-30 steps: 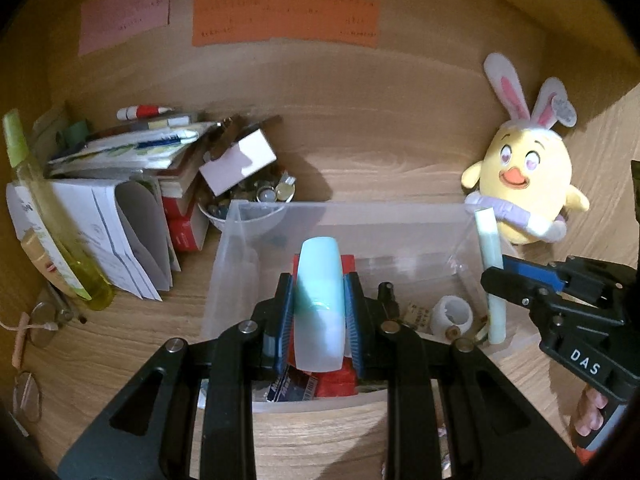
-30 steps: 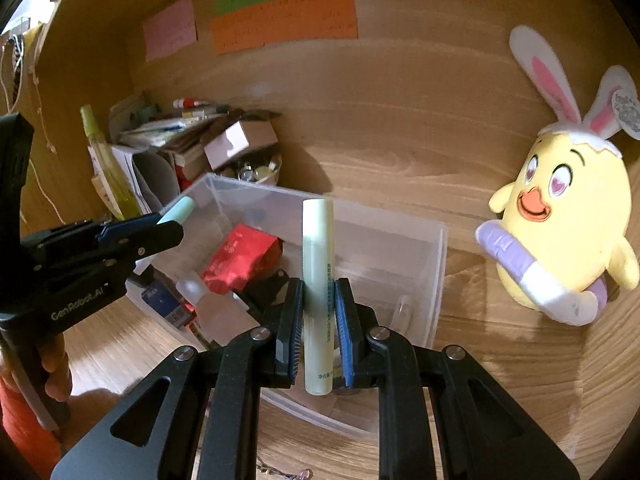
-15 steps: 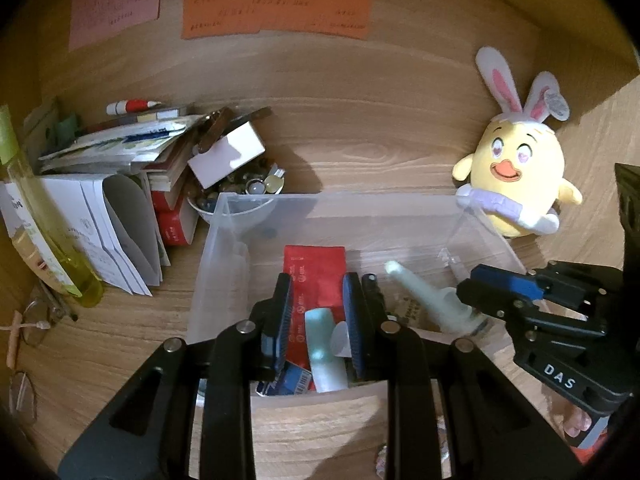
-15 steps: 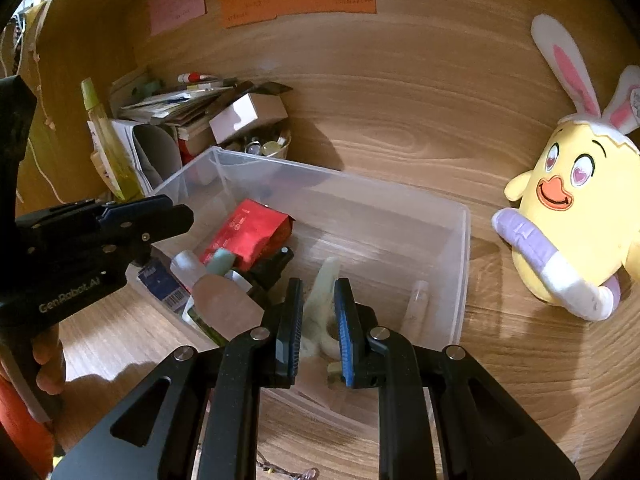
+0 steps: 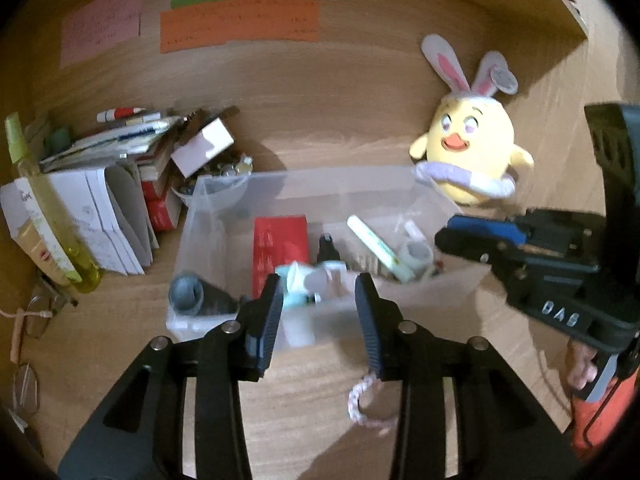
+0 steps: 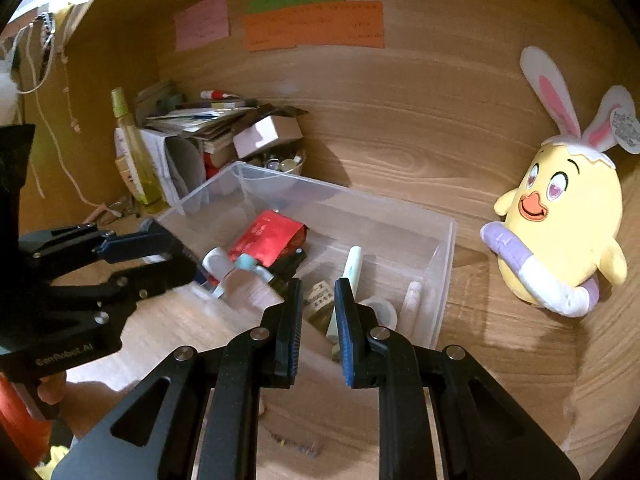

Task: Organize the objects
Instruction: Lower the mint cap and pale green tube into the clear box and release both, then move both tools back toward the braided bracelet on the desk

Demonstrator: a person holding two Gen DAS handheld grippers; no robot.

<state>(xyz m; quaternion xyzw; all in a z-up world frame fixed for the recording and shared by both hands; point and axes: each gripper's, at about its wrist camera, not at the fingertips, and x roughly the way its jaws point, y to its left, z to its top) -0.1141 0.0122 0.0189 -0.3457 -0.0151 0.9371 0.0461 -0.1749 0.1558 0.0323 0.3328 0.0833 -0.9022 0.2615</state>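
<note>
A clear plastic bin (image 5: 224,196) (image 6: 444,248) stands on the wooden desk. In it lie a red packet (image 5: 280,240) (image 6: 266,236), a pale green tube (image 5: 376,246) (image 6: 352,268), a mint-capped bottle (image 5: 296,280) (image 6: 246,262), a tape roll (image 5: 416,254) and other small items. My left gripper (image 5: 318,320) (image 6: 160,256) is open and empty just before the bin's near wall. My right gripper (image 6: 316,320) (image 5: 464,240) is open and empty above the bin's near right corner.
A yellow plush chick (image 5: 470,164) (image 6: 560,216) sits right of the bin. Stacked books and papers (image 5: 100,184), a yellow-green bottle (image 5: 44,208), a small cardboard box (image 5: 202,146) and a bowl of bits (image 5: 224,184) crowd the left. A braided cord (image 5: 360,404) lies near the front.
Both grippers let go: the mint-capped bottle and the green tube dropped into the bin. Both grippers opened wider and drew back from the bin.
</note>
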